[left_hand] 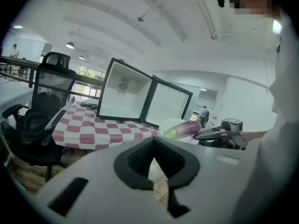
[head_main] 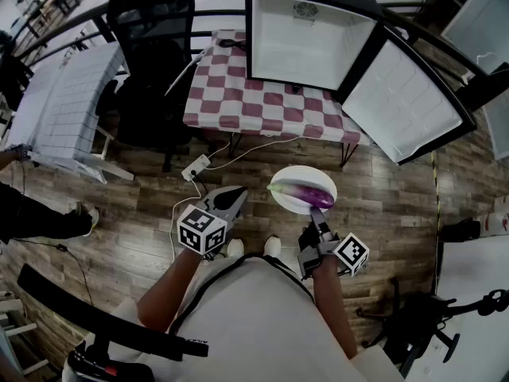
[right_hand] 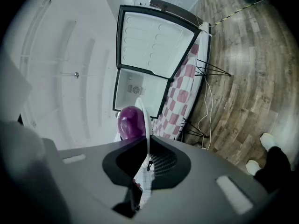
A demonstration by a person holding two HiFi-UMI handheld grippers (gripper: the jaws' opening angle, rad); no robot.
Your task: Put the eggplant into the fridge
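A purple eggplant (head_main: 301, 191) with a green stem end lies on a white plate (head_main: 306, 175), held in the air above the wood floor. My right gripper (head_main: 316, 213) is shut on the plate's near rim; in the right gripper view the rim (right_hand: 145, 125) runs edge-on between the jaws, with the eggplant (right_hand: 130, 122) beyond it. My left gripper (head_main: 233, 197) hangs to the plate's left, shut and empty. From the left gripper view the eggplant (left_hand: 184, 129) shows at right. The small fridge (head_main: 306, 34) stands on the checkered table (head_main: 262, 94), its door (head_main: 402, 98) swung wide.
A black office chair (head_main: 151, 62) stands left of the table. A power strip (head_main: 195, 167) and white cables lie on the floor in front of it. A white slatted panel (head_main: 60, 102) leans at far left, near another person's foot (head_main: 83, 213).
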